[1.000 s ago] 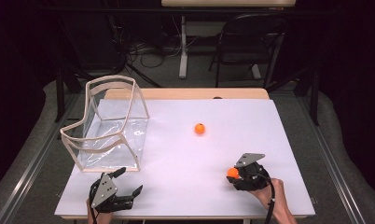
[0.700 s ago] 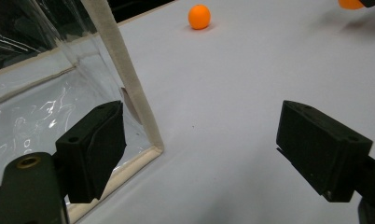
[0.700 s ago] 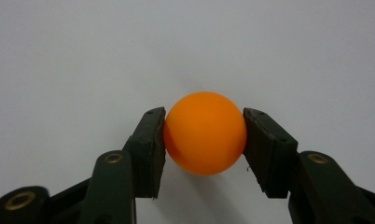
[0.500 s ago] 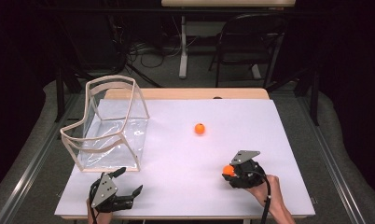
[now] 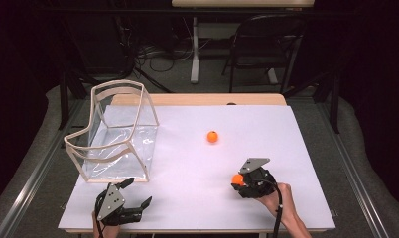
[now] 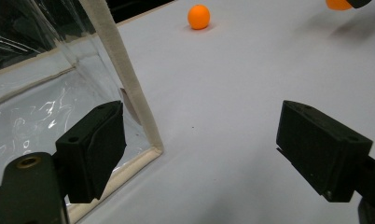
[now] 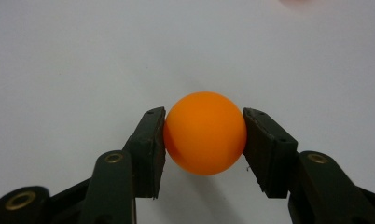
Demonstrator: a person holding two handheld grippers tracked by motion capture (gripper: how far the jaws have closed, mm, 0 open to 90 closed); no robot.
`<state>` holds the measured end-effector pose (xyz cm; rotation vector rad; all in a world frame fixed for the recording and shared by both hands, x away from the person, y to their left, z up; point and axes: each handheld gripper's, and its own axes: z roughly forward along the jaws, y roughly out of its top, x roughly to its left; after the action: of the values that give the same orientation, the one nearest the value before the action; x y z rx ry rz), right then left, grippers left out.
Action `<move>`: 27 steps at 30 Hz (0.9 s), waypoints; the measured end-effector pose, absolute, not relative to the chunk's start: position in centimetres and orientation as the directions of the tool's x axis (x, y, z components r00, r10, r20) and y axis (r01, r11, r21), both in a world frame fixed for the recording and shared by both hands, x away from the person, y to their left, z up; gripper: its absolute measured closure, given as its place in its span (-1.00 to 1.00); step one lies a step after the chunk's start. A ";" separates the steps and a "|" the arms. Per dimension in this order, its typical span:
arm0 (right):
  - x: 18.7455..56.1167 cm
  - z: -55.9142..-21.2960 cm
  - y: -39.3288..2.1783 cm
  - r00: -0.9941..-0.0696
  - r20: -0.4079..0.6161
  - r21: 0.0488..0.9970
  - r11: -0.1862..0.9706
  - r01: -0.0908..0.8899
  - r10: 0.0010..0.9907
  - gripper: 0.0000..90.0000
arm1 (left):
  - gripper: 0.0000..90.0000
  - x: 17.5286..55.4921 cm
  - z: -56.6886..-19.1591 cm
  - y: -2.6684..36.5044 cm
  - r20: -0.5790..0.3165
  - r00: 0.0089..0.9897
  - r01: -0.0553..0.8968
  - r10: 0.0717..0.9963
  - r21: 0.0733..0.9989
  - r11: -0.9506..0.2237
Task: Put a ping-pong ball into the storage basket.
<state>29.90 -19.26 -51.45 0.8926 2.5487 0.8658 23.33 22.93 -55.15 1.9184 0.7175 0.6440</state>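
Two orange balls show: the right gripper (image 7: 205, 140) has lifted one ball (image 7: 205, 133) slightly leftward, clamped; the left gripper (image 6: 199, 154) stays wide, empty, beside the clear box (image 5: 119, 134).

The high view shows 2 orange balls: 1 free ball (image 5: 213, 137) near the middle of the frame and 1 held ball (image 5: 236, 179) at lower right. There is 1 clear bag (image 5: 115, 134) at left, 1 white table (image 5: 287, 148), 2 grippers, 1 lower left (image 5: 138, 193) and 1 lower right (image 5: 238, 181), and 1 chair (image 5: 267, 44) at the top.
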 end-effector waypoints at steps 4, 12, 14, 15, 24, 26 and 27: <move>30.1 -51.4 -18.8 -0.767 -0.082 0.632 0.628 0.453 0.636 0.13 | -0.65 23.3 -55.1 22.9 0.133 0.688 0.211 0.714 0.904 -0.372; 30.4 -51.5 -17.9 -0.777 -0.081 0.631 0.636 0.445 0.624 0.13 | -0.65 23.3 -55.2 22.9 0.136 0.687 0.210 0.713 0.903 -0.374; 30.5 -51.5 -17.9 -0.779 -0.080 0.632 0.636 0.443 0.622 0.13 | -0.65 23.3 -55.2 22.9 0.136 0.687 0.210 0.714 0.903 -0.374; 30.5 -51.5 -17.8 -0.779 -0.080 0.632 0.636 0.442 0.621 0.13 | -0.65 23.3 -55.2 22.9 0.137 0.687 0.211 0.714 0.902 -0.376; 30.8 -51.6 -17.2 -0.785 -0.078 0.632 0.639 0.438 0.615 0.13 | -0.65 23.4 -55.2 22.9 0.137 0.688 0.208 0.712 0.903 -0.375; 30.8 -51.6 -17.1 -0.787 -0.076 0.633 0.639 0.437 0.613 0.13 | -0.65 23.4 -55.2 22.8 0.135 0.687 0.209 0.714 0.904 -0.373; 30.9 -51.6 -16.9 -0.788 -0.076 0.633 0.640 0.435 0.611 0.13 | -0.65 23.4 -55.2 22.9 0.136 0.690 0.208 0.711 0.904 -0.374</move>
<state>30.88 -16.92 -51.59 0.8438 2.5793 0.8864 23.37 22.85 -55.19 1.9197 0.7148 0.6446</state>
